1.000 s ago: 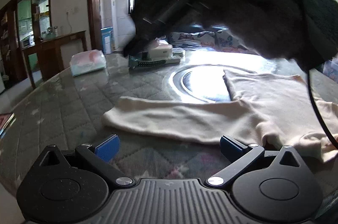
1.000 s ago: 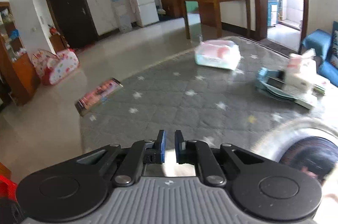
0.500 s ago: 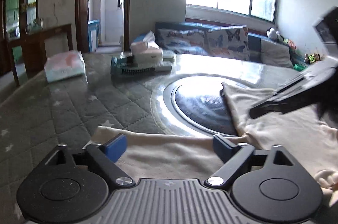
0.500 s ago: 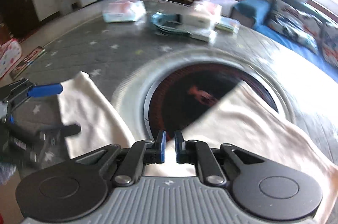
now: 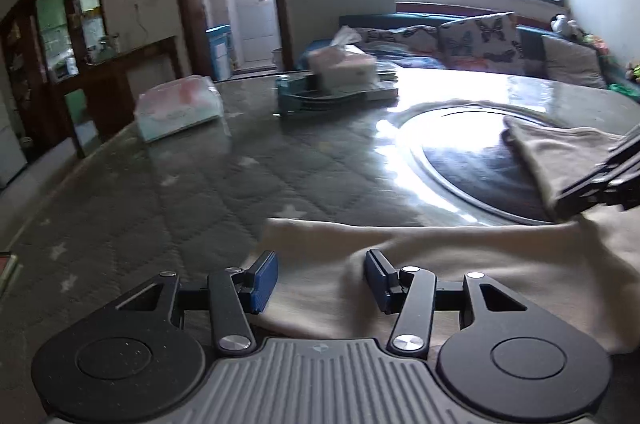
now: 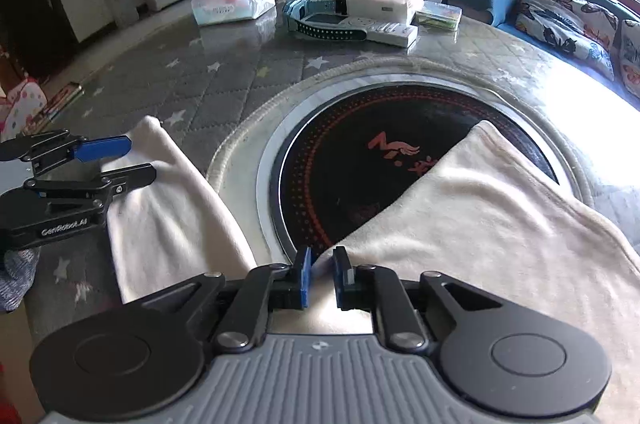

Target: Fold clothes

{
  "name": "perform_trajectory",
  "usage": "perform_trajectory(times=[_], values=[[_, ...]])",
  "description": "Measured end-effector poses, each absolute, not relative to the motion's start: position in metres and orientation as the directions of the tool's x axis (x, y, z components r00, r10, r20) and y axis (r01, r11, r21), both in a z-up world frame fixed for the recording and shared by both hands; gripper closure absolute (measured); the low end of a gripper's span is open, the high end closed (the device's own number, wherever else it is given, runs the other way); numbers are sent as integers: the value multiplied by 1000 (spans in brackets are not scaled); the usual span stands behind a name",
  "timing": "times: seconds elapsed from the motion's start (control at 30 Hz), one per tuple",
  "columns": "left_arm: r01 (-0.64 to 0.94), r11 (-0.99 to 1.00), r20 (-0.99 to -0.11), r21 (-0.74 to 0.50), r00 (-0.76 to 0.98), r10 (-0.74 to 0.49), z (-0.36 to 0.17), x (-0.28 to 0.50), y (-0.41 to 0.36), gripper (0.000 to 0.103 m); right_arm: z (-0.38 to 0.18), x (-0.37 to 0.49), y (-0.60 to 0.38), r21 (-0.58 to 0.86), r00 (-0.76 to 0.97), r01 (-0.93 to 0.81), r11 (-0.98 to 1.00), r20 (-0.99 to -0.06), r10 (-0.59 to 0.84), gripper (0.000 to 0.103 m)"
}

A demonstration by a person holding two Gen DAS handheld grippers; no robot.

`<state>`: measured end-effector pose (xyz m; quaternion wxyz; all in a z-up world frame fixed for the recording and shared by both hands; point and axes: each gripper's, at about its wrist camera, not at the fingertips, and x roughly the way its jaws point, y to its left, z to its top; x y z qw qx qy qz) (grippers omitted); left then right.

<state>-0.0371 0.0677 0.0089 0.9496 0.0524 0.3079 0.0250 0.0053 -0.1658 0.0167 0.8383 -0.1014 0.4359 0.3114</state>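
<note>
We have the left gripper (image 5: pixel 318 280) with its blue pads spread wide over the end of one limb of the cream, soft knitted garment (image 6: pixel 500 208), and we judge the step in hand to be taking hold there; we should lower until one pad slides under the edge, then close on the full thickness so no layer slips; the right gripper (image 6: pixel 321 278) stands at the fork where the two limbs meet, its pads narrowly parted, and whether cloth lies between them we cannot tell; we should pin there firmly before the left lifts. The garment lies flat on the grey quilted star-patterned table cover (image 6: pixel 224 84); one limb crosses the round black glass hob (image 6: pixel 360 160) in the middle; its cloth looks limp and lightly rumpled.
</note>
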Motion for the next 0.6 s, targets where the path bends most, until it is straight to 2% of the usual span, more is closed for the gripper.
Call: perform_trajectory(times=[0.13, 0.23, 0.27, 0.4, 0.6], values=[[-50, 992, -562, 114, 820, 106, 16, -44, 73, 49, 31, -13, -173, 88, 428, -642, 762, -783, 451, 89], [-87, 989, -534, 117, 834, 137, 22, -54, 74, 32, 43, -38, -177, 71, 408, -689, 721, -784, 467, 81], [-100, 988, -531, 118, 834, 148, 23, -56, 74, 30, 46, -46, -177, 65, 399, -705, 706, -786, 471, 80], [-83, 992, -578, 91, 807, 120, 21, -59, 75, 29, 49, -83, -178, 37, 369, -767, 640, -791, 488, 70], [-113, 991, -607, 69, 784, 131, 14, -58, 75, 30, 40, -120, -169, -36, 379, -806, 591, -799, 467, 70]])
